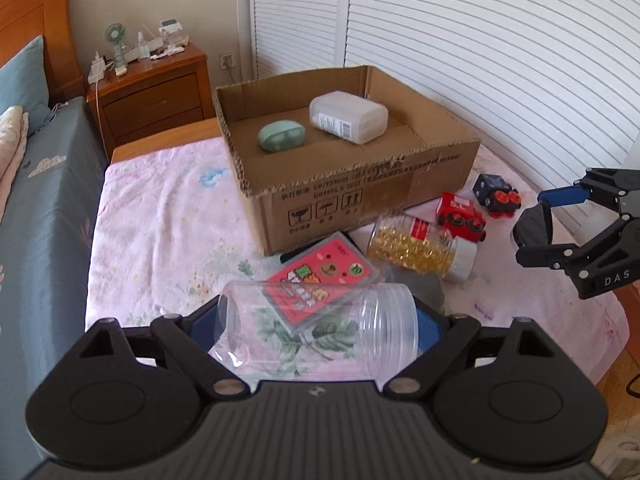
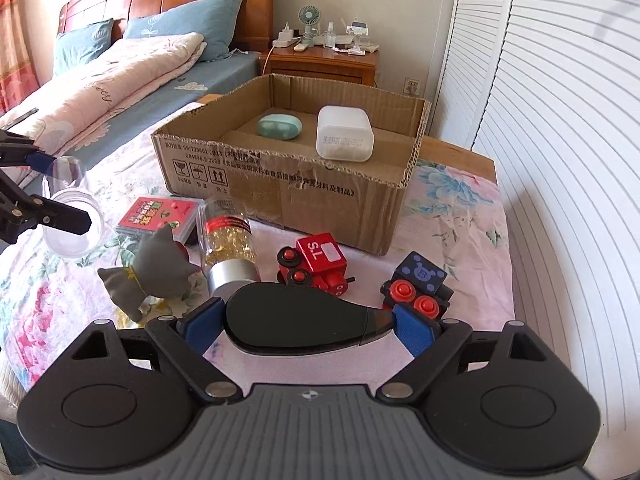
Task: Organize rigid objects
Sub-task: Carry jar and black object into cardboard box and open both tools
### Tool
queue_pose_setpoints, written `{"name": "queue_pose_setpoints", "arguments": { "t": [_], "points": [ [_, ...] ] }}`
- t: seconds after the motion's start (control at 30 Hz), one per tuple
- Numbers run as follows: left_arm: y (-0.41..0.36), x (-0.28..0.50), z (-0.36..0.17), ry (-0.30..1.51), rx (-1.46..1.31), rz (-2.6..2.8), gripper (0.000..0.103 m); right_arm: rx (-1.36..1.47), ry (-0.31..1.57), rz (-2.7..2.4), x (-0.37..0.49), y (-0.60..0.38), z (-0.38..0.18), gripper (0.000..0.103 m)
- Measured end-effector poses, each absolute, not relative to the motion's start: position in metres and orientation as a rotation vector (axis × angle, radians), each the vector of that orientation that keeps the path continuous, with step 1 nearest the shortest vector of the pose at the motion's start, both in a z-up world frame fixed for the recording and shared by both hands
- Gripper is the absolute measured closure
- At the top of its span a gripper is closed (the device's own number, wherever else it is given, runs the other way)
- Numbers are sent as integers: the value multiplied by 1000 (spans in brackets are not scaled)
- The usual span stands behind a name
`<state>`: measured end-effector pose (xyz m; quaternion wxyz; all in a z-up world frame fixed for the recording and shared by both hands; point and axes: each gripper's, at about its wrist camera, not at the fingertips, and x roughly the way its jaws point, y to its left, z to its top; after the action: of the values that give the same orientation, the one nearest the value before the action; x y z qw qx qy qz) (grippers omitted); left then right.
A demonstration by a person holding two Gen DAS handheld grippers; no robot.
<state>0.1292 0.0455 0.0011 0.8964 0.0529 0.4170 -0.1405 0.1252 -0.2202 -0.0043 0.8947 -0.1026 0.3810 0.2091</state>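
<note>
My left gripper (image 1: 316, 328) is shut on a clear empty plastic jar (image 1: 320, 312), held sideways above the floral sheet. My right gripper (image 2: 310, 330) is shut on a black teardrop-shaped object (image 2: 296, 320), its blue pads pressing both ends. Ahead stands an open cardboard box (image 1: 360, 200) holding a green oval case (image 1: 280, 136) and a white container (image 1: 348, 116). In front of the box lie a capsule bottle (image 1: 416, 248), a red card box (image 1: 324, 268), a red toy train (image 2: 316, 264), a blue toy car (image 2: 420, 284) and a grey cat figure (image 2: 156, 272).
The box sits on a low bed with a pink floral sheet (image 1: 160, 220). A larger bed with blue pillows (image 2: 180, 28) lies alongside. A wooden nightstand (image 1: 152, 84) with a small fan stands behind. White louvred doors (image 1: 480, 40) close the right side.
</note>
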Motion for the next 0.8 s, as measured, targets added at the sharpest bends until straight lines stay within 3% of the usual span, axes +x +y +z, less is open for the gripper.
{"name": "queue_pose_setpoints", "arguments": {
  "t": [0.3,0.57,0.8],
  "points": [
    [20,188,39,748,150,-347,12,-214,707,450,134,-211,26,10],
    [10,240,23,750,139,-311,12,-219,663,438,144,-206,42,10],
    [18,240,13,751,102,-280,9,-213,658,433,154,-204,46,10]
  ]
}}
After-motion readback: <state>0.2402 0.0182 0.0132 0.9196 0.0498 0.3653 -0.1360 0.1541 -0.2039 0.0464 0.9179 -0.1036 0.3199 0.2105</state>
